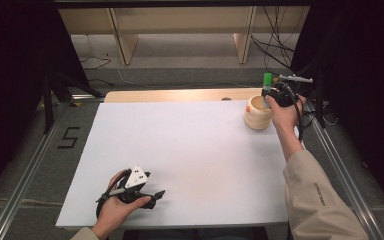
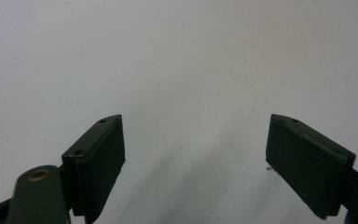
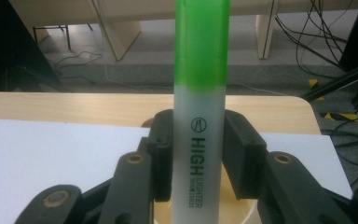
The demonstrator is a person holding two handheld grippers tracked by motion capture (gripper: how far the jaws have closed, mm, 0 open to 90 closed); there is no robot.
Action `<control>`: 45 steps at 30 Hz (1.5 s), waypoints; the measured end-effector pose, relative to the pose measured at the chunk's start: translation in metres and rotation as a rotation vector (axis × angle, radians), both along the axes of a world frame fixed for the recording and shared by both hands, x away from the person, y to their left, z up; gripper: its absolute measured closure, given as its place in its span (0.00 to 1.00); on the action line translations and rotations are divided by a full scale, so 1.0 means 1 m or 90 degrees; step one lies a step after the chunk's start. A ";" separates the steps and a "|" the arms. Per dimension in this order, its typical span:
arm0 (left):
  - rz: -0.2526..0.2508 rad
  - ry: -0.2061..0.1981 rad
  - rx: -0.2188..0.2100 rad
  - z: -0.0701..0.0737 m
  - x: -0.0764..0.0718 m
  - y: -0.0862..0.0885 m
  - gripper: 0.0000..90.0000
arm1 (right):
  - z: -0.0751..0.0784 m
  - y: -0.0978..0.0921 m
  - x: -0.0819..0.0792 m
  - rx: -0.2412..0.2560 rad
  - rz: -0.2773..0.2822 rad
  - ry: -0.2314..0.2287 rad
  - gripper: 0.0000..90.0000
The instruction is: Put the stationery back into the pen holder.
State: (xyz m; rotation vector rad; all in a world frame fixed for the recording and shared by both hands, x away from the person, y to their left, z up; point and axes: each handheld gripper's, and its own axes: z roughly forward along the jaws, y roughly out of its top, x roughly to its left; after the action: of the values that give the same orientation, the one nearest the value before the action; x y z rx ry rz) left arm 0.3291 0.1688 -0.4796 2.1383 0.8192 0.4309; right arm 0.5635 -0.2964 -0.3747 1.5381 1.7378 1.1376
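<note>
I see the highlighter (image 3: 200, 116) standing upright, green cap on top and pale barrel below with "HIGH LIGHTER" printed down it. The jaws of my right gripper (image 3: 199, 154) are clamped on the barrel from both sides, just under the cap. Its lower end hangs over the mouth of the wooden cup (image 3: 242, 212); I cannot tell whether it touches the inside. In the high view the cup (image 1: 256, 116) sits at the far right of the white sheet (image 1: 190, 150) covering the desk (image 1: 170, 95), with the right gripper (image 1: 268, 95) above it and the highlighter (image 1: 267, 79) poking up. My left gripper (image 1: 156, 196) rests low at the near left of the sheet, well apart from the cup, its jaws spread wide with bare sheet between them.
</note>
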 end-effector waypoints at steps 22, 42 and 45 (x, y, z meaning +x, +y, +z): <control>-0.001 0.000 0.000 0.000 0.000 0.000 0.22 | -0.013 0.002 0.009 -0.010 -0.006 -0.008 0.74; -0.002 0.000 0.001 0.000 0.000 0.000 0.22 | -0.024 0.006 0.004 -0.029 0.003 0.014 0.55; -0.001 -0.001 0.000 0.000 0.000 0.000 0.22 | -0.022 0.006 -0.003 -0.023 0.008 0.018 0.49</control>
State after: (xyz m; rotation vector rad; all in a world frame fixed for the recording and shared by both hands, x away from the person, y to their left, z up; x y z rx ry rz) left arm 0.3287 0.1690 -0.4795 2.1375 0.8166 0.4325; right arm 0.5609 -0.2900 -0.3968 1.5303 1.7797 1.0895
